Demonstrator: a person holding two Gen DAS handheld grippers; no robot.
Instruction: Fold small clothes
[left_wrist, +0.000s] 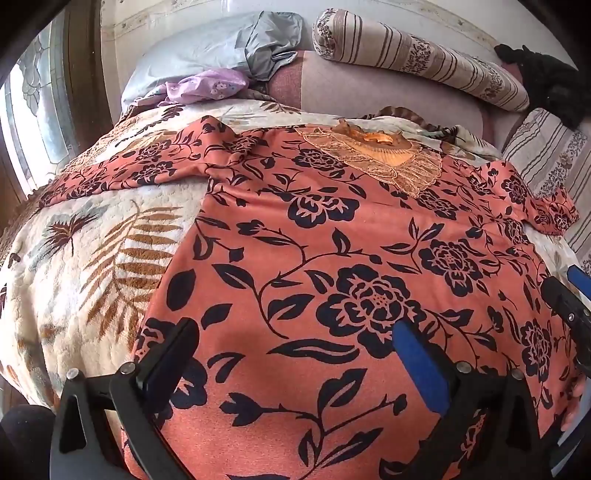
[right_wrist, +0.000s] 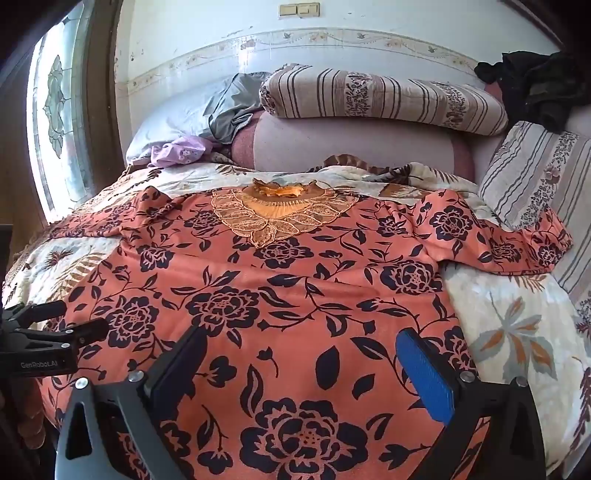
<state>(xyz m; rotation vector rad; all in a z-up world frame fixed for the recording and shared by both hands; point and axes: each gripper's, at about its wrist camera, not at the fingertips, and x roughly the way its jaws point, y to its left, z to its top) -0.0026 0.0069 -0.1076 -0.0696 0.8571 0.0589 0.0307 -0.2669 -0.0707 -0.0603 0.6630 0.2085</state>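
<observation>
The bed is covered by a cream fleece blanket (left_wrist: 92, 236) printed with leaves; on it lies the orange floral garment (right_wrist: 295, 295), spread flat, front up, both sleeves extended sideways and the hem nearest the cameras; its embroidered lace collar (right_wrist: 275, 218) points toward the headboard end. Behind the garment: a striped bolster (right_wrist: 380, 99) resting on a pink cushion (right_wrist: 351, 147); a pale blue pillow (left_wrist: 192, 55); a crumpled lilac cloth (left_wrist: 207, 86); a dark item (right_wrist: 543, 92) at far right, possibly clothing, too shadowed to identify. The left gripper (left_wrist: 291, 354) hovers over the lower left part of the garment, fingers spread wide, nothing between them; the right gripper (right_wrist: 303, 363) hovers over the lower right part, fingers likewise spread and empty.
</observation>
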